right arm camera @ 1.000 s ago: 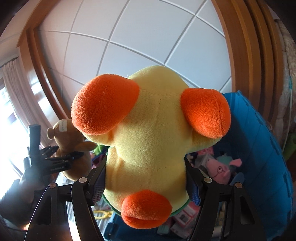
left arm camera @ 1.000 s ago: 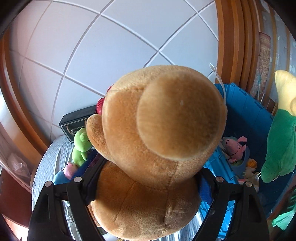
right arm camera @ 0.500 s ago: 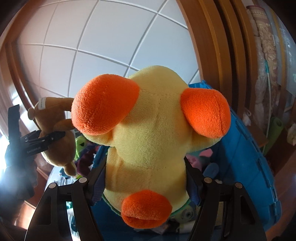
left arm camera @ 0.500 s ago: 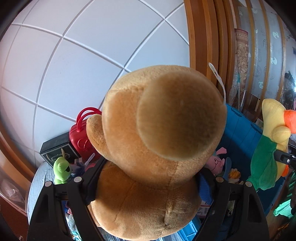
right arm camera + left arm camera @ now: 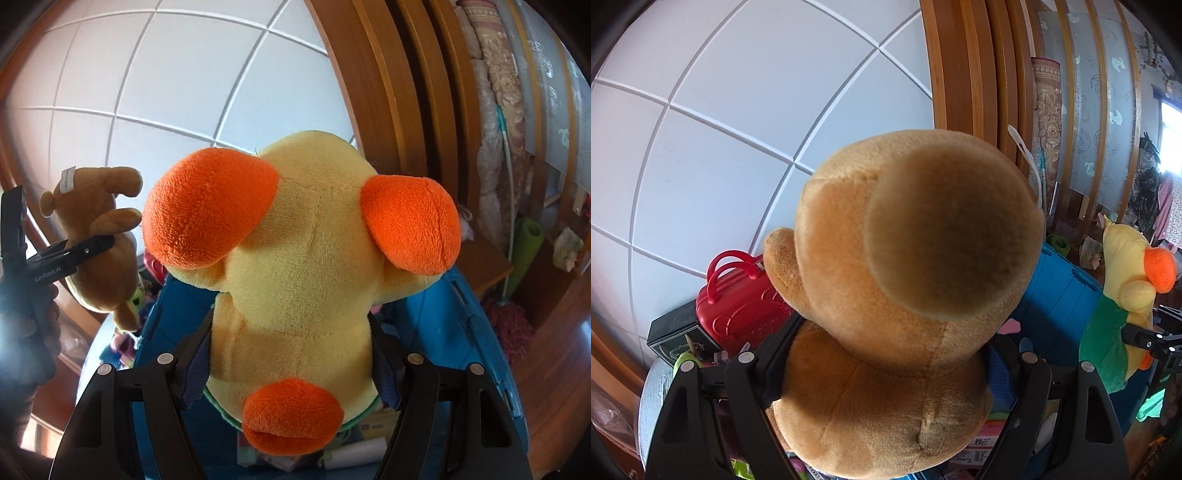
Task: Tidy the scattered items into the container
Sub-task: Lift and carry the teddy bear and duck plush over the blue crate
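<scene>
The left gripper [image 5: 886, 369] is pinching a brown teddy bear [image 5: 908, 295] across its body, both pads squeezed into the plush. The right gripper [image 5: 291, 354] is pinching a yellow duck [image 5: 299, 280] the same way, at its waist just under the 2 orange feet. Both toys are in the air, so the risk sits in the grips: the plush is soft and gives under the pads, and each toy is held low with most of its bulk out beyond the fingertips, so I'd guess a quick tilt could let one slide or swing.

The blue bin [image 5: 476, 332] is the landmark. Seen from the right wrist, the duck hangs directly above the bin's open top, so a drop from there looks safe. The bear is held up off the bin's left side, above the clutter outside it. If that grip is let go there, I think the bear lands among the loose toys instead of inside. The 2 toys could also bump if both come over the opening together.

Both grippers point up and forward, toward the white panelled wall [image 5: 738, 147] behind the bin, with the toys lifted high. A red toy suitcase [image 5: 738, 299] and a black box [image 5: 676, 336] sit to the left of the bin, against that wall. The bin already holds other small toys.
</scene>
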Tool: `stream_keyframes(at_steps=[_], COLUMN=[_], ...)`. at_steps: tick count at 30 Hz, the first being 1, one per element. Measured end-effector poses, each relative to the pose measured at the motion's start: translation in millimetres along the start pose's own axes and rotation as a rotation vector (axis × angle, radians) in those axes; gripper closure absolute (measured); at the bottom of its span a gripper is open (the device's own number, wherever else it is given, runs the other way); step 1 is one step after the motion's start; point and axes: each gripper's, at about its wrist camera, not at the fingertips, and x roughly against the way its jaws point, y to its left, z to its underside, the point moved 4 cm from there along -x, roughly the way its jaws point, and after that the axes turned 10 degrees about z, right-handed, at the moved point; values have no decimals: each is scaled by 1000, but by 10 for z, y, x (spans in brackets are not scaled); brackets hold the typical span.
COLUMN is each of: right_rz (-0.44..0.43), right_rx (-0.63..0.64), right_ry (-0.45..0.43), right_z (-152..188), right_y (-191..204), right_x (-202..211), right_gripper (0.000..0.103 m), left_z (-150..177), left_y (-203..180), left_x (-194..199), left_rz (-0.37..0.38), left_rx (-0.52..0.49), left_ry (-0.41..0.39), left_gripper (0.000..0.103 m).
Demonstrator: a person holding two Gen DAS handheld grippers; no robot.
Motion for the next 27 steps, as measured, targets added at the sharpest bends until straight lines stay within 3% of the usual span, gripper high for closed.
stream_keyframes(at_steps=[27], right_rz=[34], right_rx=[5], right_ry=[59], right_z=[-161], right_y=[-336], right_x=[-533], right_gripper=[30], left_z=[-471], left_y=[-121], left_x=[-857], left_rz=[69], left_rx=[-37], left_ry=[9], left_gripper=[18])
